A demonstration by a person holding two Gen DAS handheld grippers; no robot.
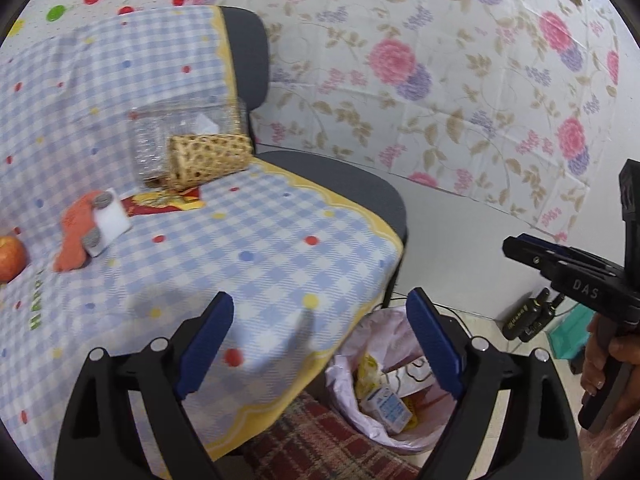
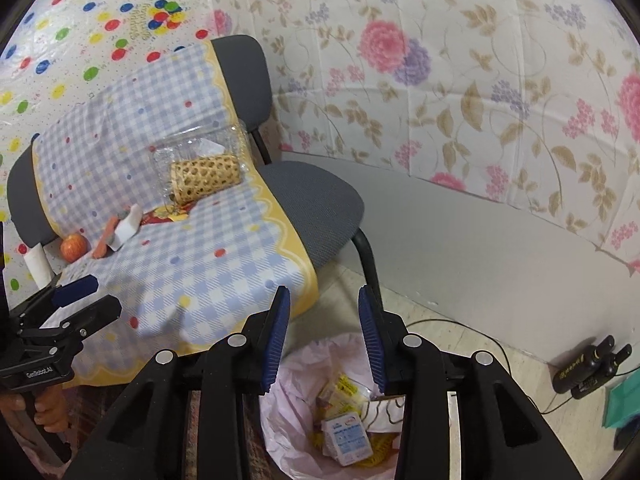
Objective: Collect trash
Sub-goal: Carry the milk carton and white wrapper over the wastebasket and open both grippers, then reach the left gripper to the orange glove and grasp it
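Two empty tools [image 1: 320, 340] [image 2: 324, 340] over lined bin [image 2: 296, 364] (chair [image 2: 320, 216] w/ clutter behind)

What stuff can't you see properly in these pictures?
- Bin bottom: right wrist view, hidden under the carton, wrappers and the right gripper.
- Bin's near side: left wrist view, behind the left gripper.
- Clear box contents: both views, glare and the wicker tube cover them.
- Apple: left wrist view, cut off by the edge.
- Carton print: too small to read.
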